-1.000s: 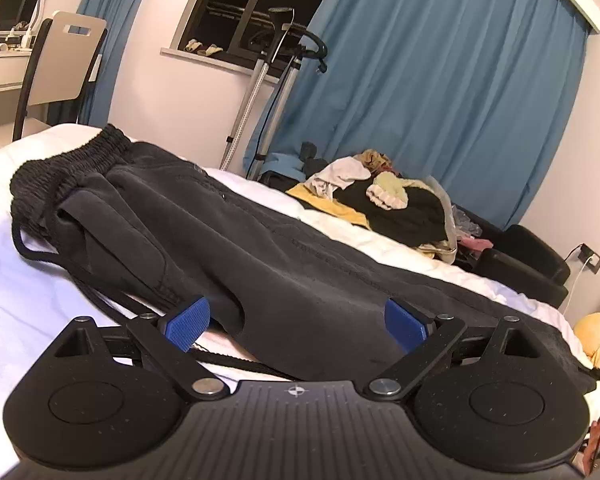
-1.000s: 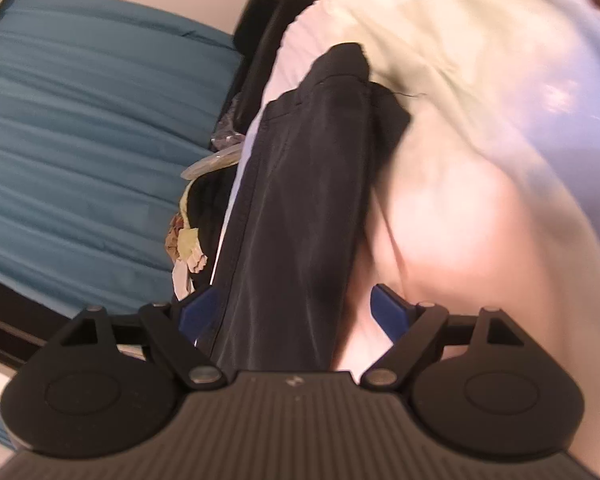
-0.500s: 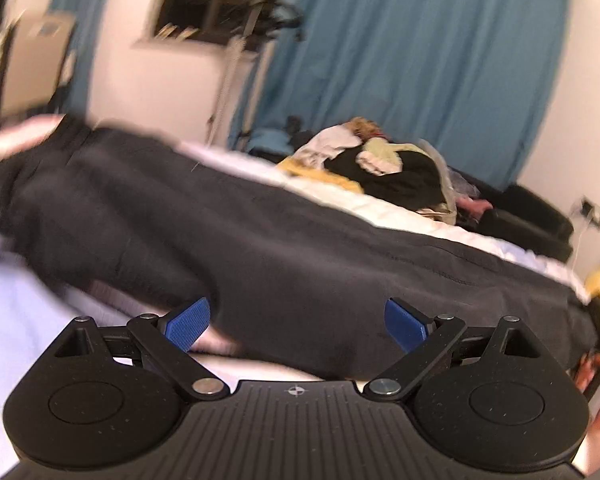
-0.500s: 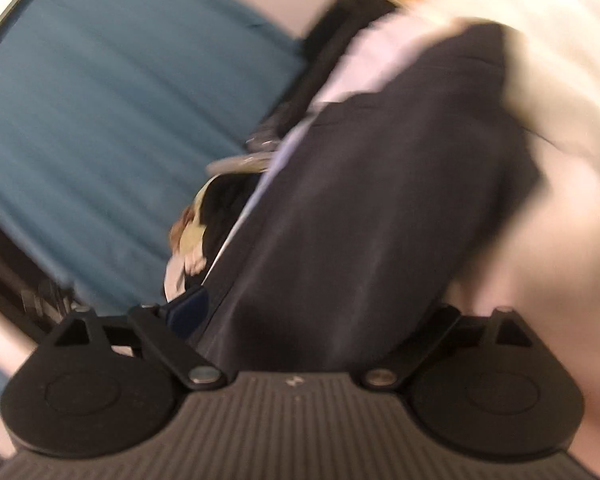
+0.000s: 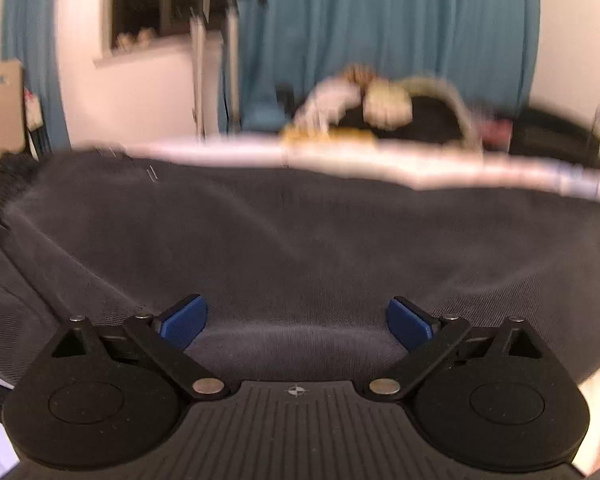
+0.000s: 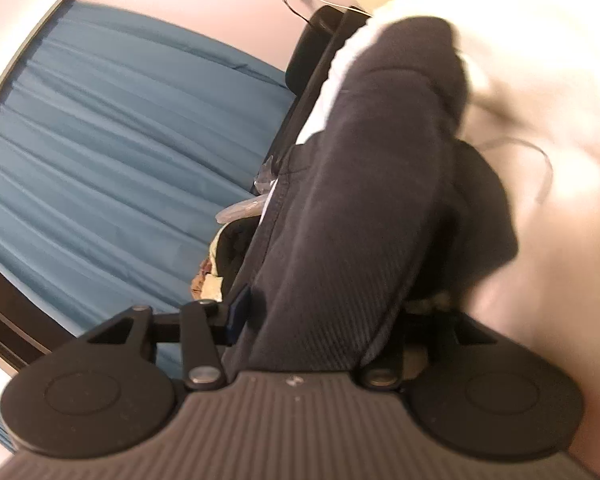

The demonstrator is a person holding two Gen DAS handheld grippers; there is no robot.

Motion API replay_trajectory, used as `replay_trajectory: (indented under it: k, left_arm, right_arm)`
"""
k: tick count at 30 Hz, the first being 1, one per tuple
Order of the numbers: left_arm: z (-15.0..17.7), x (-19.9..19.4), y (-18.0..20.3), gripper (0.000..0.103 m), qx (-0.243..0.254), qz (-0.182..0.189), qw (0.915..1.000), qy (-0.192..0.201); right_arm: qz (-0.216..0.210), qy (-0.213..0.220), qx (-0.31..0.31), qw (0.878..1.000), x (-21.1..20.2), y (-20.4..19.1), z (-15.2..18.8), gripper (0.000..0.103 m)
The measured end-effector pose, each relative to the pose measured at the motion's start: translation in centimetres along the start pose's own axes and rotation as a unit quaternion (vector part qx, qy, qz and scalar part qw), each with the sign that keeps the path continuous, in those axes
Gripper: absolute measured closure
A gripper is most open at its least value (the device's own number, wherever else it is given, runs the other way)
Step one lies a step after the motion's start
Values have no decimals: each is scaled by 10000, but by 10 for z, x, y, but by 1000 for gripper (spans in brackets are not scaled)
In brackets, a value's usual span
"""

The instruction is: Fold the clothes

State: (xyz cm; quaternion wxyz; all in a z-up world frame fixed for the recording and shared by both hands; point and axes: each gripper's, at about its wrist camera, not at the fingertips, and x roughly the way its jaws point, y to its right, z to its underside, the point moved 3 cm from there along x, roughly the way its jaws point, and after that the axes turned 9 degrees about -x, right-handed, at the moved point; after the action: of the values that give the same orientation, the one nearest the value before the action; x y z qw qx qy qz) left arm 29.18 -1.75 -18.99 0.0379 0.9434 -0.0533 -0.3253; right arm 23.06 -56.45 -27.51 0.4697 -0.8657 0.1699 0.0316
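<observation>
R gripper (image 6: pixel 320 316) jaws just closed in, pinching dark trousers (image 6: pixel 372 184) leg edge, L gripper (image 5: pixel 296 320) jaws wide, nothing held, low over trousers (image 5: pixel 300 240) mid-fabric, trousers flat on white bed (image 5: pixel 440 172), clothes pile (image 5: pixel 384 112) beyond far bed edge, blue curtain (image 5: pixel 380 20) behind.

Long teal pleated curtains (image 5: pixel 380 40) hang behind the white-sheeted bed (image 5: pixel 340 160); a jumbled heap of mixed clothes (image 5: pixel 380 108) lies beyond its far edge, a dark window (image 5: pixel 148 0) further left.
</observation>
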Motion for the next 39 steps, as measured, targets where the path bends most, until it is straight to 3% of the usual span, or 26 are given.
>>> replay_trajectory:
  k: [4, 6, 9, 12, 14, 16, 19, 21, 24, 26, 27, 28, 29, 32, 34, 37, 39]
  left_arm:
    - [0, 3, -4, 0, -65, 124, 9999, -42]
    - [1, 2, -2, 0, 46, 57, 10000, 14]
    - [-3, -3, -1, 0, 11, 97, 9999, 31]
    - [-15, -17, -8, 0, -504, 564, 9971, 127]
    - [-28, -35, -19, 0, -1040, 1000, 9888, 375]
    - [-42, -57, -29, 0, -1301, 1199, 9811, 782]
    - [-55, -87, -43, 0, -1525, 1287, 9699, 1392]
    - [-59, -102, -55, 0, -1825, 1609, 9557, 1655]
    - [-60, -109, -76, 0, -2451, 2033, 9328, 1687]
    - [-59, -108, -87, 0, -2675, 1979, 9277, 1694]
    - [-58, -106, -90, 0, -2727, 1934, 9271, 1694]
    - [-58, -105, -91, 0, -2754, 1897, 9273, 1681]
    - [-58, -103, -91, 0, -2763, 1864, 9281, 1658]
    - [-57, -98, -87, 0, -2679, 1888, 9317, 1566]
    - [-55, -98, -80, 0, -2510, 1953, 9365, 1475]
    - [-51, -95, -64, 0, -2064, 1938, 9490, 1386]
    - [-46, -95, -51, 0, -1708, 1855, 9579, 1372]
  right_arm:
    - [334, -104, -1048, 9939, 7, -34, -3, 84]
    - [303, -65, -1531, 9877, 4, -59, -8, 86]
    - [-58, -41, -2130, 9770, -4, -105, -14, 88]
    - [-487, -87, -2779, 9593, -12, -161, -9, 89]
    - [-826, -166, -3181, 9443, -17, -198, 16, 89]
    - [-1179, -258, -3568, 9264, -24, -236, 47, 89]
    - [-1698, -444, -4153, 8926, -35, -289, 100, 89]
    - [-1897, -781, -4708, 8581, -43, -308, 162, 89]
    - [-1884, -1511, -5473, 8013, -42, -313, 255, 87]
    - [-1799, -1910, -5925, 7617, -37, -311, 307, 78]
    - [-1772, -1883, -6112, 7480, -38, -307, 319, 76]
    - [-1743, -1856, -6296, 7340, -40, -304, 331, 70]
    - [-1809, -1871, -6348, 7276, -43, -304, 335, 59]
    - [-2106, -2242, -6168, 7245, -43, -312, 317, 46]
    - [-2120, -2389, -6050, 7294, -75, -300, 299, 42]
    - [-2081, -2605, -5644, 7551, -113, -291, 274, 38]
    - [-2017, -2543, -5277, 7849, -135, -284, 254, 36]
